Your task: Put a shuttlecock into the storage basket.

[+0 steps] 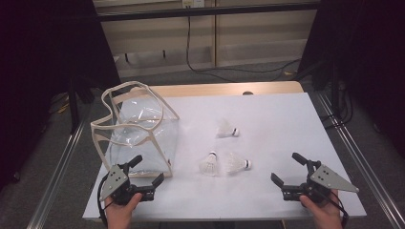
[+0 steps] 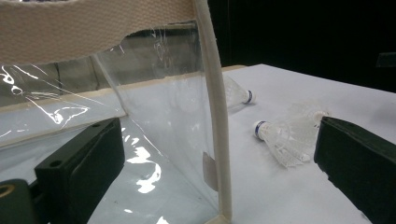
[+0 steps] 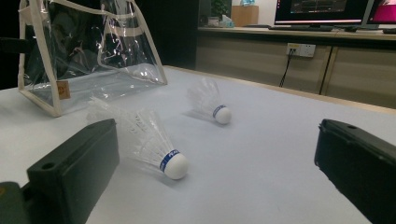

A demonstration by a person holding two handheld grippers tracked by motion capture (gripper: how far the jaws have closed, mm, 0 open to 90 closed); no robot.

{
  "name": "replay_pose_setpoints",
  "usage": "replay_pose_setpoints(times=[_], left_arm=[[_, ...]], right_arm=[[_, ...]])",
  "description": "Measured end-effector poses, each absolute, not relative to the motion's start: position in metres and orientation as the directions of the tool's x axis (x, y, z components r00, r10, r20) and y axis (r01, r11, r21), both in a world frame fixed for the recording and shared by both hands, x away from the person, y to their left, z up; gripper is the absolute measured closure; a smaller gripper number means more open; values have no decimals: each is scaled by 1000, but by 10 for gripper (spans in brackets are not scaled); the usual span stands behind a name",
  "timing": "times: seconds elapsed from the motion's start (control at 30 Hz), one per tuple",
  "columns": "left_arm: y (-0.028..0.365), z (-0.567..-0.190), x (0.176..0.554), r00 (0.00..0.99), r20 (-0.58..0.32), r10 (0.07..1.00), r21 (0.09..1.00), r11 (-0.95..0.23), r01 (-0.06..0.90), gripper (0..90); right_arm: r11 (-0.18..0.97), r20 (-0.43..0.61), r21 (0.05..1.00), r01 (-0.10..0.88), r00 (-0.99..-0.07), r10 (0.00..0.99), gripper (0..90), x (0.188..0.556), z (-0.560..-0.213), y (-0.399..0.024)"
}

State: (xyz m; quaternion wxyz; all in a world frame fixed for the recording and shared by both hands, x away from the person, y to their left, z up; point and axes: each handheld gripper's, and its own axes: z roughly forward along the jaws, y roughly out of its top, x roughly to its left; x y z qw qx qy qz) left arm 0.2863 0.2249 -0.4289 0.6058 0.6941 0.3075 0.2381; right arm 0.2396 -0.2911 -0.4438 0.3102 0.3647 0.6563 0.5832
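Both tongs, left (image 1: 145, 172) and right (image 1: 290, 168), gape beside three shuttlecocks (image 1: 208, 163) and clear bag (image 1: 138, 129).

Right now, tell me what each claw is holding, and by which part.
Nothing is held. The left claw stands open beside the clear bag, and the right claw stands open short of the shuttlecocks.

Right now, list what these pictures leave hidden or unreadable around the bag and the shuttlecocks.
- High view: the clear bag glares, so whether anything lies inside is unclear.
- Left gripper view: the bag's trim hides part of the far shuttlecock; the right jaw covers the near shuttlecock skirt.
- Right gripper view: the blue band print on the nearest shuttlecock is too small to read.
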Motion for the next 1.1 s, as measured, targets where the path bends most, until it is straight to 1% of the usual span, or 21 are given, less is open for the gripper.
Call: replay_pose_setpoints(times=[0.37, 0.47, 0.67, 1.1], left_arm=[[222, -427, 285, 707, -50, 705, 987, -72, 142, 18], [218, -426, 283, 717, -64, 694, 987, -65, 150, 17], [212, -425, 282, 742, -52, 669, 985, -86, 147, 17], [203, -426, 281, 781, -62, 621, 983, -97, 155, 22]], right_arm=[[54, 18, 992, 115, -544, 839, 0, 239, -444, -291], [53, 18, 992, 113, -546, 838, 0, 239, -443, -291], [53, 17, 992, 112, -547, 837, 0, 239, -443, -292], [57, 18, 991, 119, -550, 835, 0, 240, -444, -291]])
